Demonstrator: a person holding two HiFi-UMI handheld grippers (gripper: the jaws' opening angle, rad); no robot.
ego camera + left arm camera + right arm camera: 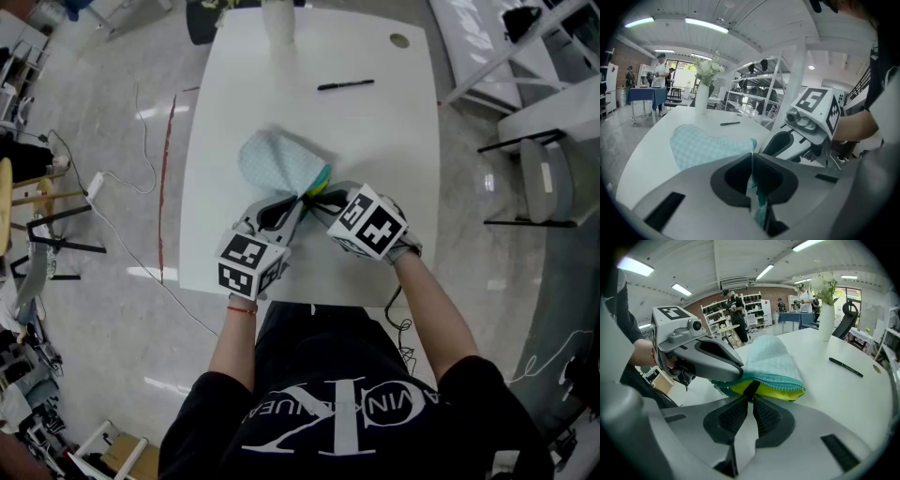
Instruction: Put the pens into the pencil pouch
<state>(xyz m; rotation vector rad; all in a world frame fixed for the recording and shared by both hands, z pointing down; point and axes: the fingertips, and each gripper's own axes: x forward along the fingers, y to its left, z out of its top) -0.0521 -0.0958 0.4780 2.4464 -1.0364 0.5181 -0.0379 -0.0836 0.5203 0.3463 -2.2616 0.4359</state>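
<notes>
Left gripper (pixel 751 157): I read the jaws as together, clamped on the teal rim of the pencil pouch (pixel 701 145); fabric shows in the seam between them.
Right gripper (pixel 751 397): I read the jaws as nearly together, their tips pinching a dark piece (pixel 751 389) at the pouch's mouth. I cannot tell whether it is a zipper pull or something else.
Gripper spacing: both work the same end of the pouch, just beside each other.
Pouch position: it lies on the white table (pixel 384 150), near the edge closest to me, mouth towards the grippers.
Pouch appearance: pale blue-green checked fabric, teal zipper band, yellow lining showing at the open mouth.
Pen (pixel 345 84): black, lying flat on the table, well apart from the pouch on its far side.
</notes>
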